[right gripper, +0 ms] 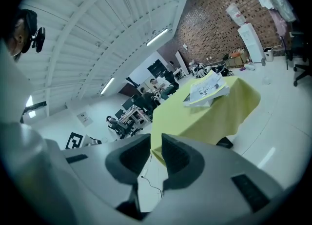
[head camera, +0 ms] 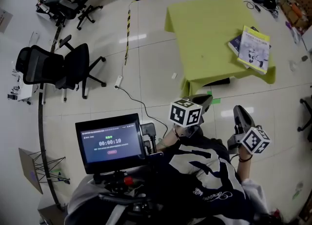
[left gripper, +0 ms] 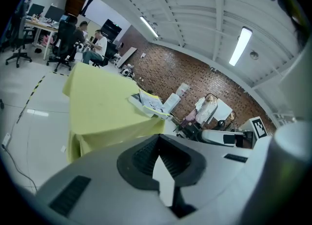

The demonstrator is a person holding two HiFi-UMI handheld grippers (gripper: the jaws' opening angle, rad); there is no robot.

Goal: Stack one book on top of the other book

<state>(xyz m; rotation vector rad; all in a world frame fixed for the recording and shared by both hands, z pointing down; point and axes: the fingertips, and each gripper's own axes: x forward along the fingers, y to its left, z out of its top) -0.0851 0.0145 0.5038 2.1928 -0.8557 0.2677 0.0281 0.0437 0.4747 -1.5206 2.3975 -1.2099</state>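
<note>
Books (head camera: 253, 47) lie stacked, one askew on the other, at the far right corner of the table (head camera: 204, 33), close to its edge. We hold both tools well apart from them: the left tool (left gripper: 159, 141) is closed and empty, the right tool (right gripper: 156, 143) narrowly parted and empty. We judge the main risk to be a slide: any nudge to the skewed top book may tip it off the table.

We see the top book (head camera: 254, 48), pale cover edged in yellow, lying flat and skewed on the lower book (head camera: 235, 44); the latter's bluish corner shows at its left; both sit near the yellow-green table (head camera: 204, 33)'s right edge.
</note>
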